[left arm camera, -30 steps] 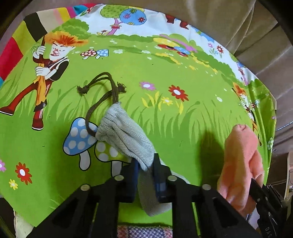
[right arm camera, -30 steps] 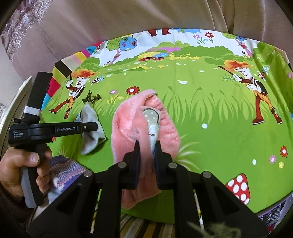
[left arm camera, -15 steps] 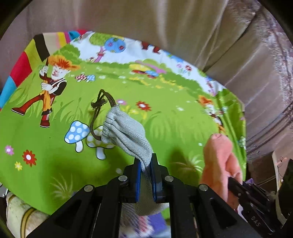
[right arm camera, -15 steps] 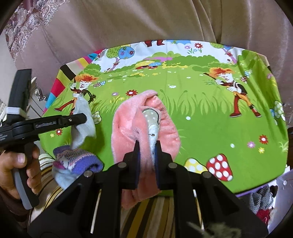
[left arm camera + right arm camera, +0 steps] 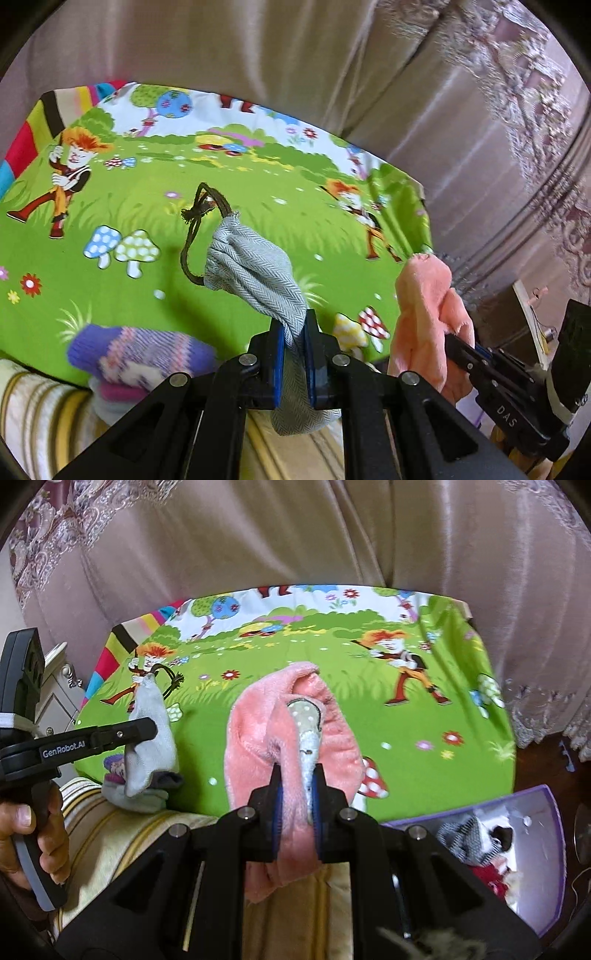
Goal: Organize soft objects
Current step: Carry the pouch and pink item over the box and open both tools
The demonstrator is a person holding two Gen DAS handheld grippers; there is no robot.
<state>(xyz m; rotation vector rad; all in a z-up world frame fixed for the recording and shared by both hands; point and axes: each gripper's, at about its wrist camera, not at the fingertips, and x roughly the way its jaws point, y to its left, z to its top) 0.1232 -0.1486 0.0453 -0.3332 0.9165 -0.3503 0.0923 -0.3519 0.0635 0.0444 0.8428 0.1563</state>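
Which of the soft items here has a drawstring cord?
The grey herringbone pouch, clamped in the left gripper: a dark cord loops from its gathered mouth. The pink plush item in the right gripper and the purple knit piece show none.

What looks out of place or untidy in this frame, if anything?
One thing: a purple striped knit item lies loose, hanging half over the near edge of the cartoon-print cloth. Otherwise the left gripper pinches a grey drawstring pouch and the right gripper a pink plush item, both lifted.

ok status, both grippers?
Left gripper shut on grey drawstring pouch. Right gripper shut on pink plush cloth. Both lifted off green cartoon sheet. Path looks clear.
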